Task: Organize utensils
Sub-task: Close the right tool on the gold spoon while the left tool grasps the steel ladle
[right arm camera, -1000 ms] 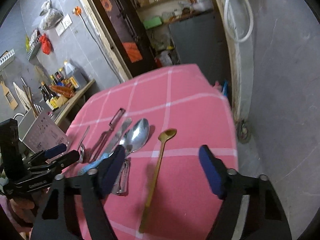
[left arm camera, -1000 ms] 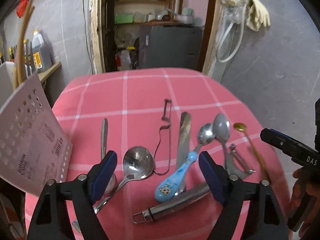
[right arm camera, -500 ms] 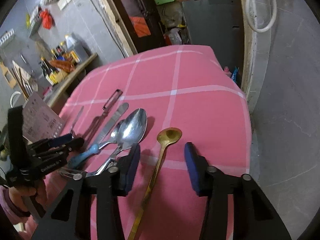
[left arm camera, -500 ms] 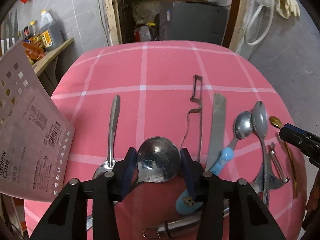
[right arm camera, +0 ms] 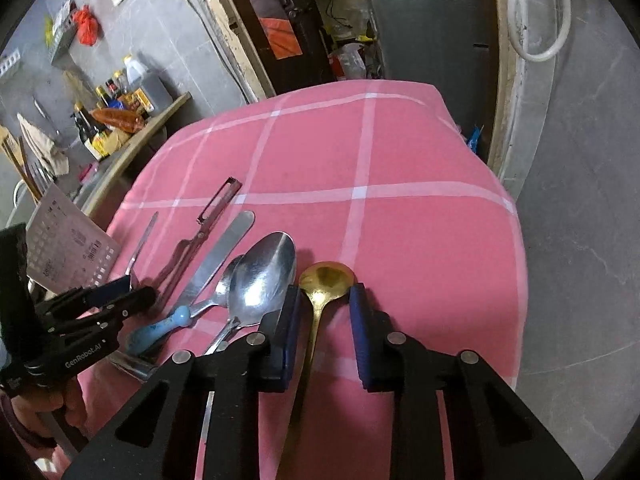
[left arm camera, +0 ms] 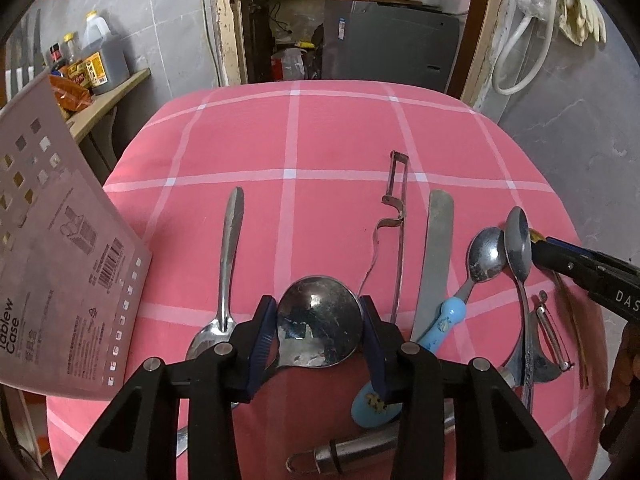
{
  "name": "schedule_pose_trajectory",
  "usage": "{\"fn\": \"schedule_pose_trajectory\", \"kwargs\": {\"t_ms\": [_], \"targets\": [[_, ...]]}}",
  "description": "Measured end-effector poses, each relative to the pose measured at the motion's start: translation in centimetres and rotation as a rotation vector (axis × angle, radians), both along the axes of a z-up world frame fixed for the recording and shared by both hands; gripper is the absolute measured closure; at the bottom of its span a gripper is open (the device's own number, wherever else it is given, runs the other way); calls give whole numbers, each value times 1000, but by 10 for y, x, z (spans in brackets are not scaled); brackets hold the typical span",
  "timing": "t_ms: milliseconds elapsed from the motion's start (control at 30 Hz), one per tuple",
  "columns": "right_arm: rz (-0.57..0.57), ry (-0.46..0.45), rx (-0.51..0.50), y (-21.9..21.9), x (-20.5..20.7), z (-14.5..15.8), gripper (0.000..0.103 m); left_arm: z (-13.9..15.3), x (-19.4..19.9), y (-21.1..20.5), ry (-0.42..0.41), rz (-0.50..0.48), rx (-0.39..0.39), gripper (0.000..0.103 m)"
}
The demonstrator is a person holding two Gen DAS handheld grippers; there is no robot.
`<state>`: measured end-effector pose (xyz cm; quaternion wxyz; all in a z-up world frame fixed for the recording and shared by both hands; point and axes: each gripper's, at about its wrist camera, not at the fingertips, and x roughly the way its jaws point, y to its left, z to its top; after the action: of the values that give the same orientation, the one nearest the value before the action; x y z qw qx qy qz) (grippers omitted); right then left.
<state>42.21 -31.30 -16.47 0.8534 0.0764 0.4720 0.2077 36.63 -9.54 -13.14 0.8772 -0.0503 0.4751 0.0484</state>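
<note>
Utensils lie in a row on a pink checked tablecloth (left arm camera: 328,132). My left gripper (left arm camera: 320,336) straddles the bowl of a steel ladle (left arm camera: 320,326); its blue pads (left arm camera: 262,336) stand close on either side, still open. My right gripper (right arm camera: 324,320) straddles the neck of a gold spoon (right arm camera: 326,280), with the pads (right arm camera: 290,324) apart from it. It also shows in the left wrist view (left arm camera: 592,276). A steel spoon (left arm camera: 230,248), a peeler (left arm camera: 394,216), a flat knife (left arm camera: 438,252), a blue-handled spoon (left arm camera: 448,312) and a large spoon (right arm camera: 262,276) lie between.
A perforated utensil case (left arm camera: 52,248) stands at the table's left edge. A second peeler (left arm camera: 550,328) and a steel cylinder handle (left arm camera: 352,448) lie near the front. A shelf with bottles (right arm camera: 120,104) is on the left. The table drops off on the right (right arm camera: 516,240).
Both grippers moved forward and down onto the utensils and narrowed: the left around the ladle bowl, the right around the gold spoon.
</note>
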Motion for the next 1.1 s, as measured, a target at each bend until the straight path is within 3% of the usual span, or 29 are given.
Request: {"fn": "schedule_pose_trajectory", "kwargs": {"t_ms": [33,100,133,200,500,700,867,1100], "targets": [[-8,1,29,-5,-2,0,82,1,-1,2,-1,-2,-9,64],[-22,9,75,-13,-6,0,97,5,-5,6,-13,-9,-40,64],[-32,18,96,-16,-8,-2,99,7,-8,7,-21,-14,-56,64],[-56,40,140,-23,-12,-6,99,12,-13,8,-39,-32,-82,64],[-51,60,100,-17,-12,-8,99,15,-23,3,-41,-86,-98,64],[-42,117,130,-17,2,-11,98,4,-18,0,22,-132,-142,64],[-6,119,127,-15,5,-14,98,6,-20,-6,27,-144,-112,64],[23,121,115,-9,14,-14,95,9,-29,-20,1,-172,-8,64]]}}
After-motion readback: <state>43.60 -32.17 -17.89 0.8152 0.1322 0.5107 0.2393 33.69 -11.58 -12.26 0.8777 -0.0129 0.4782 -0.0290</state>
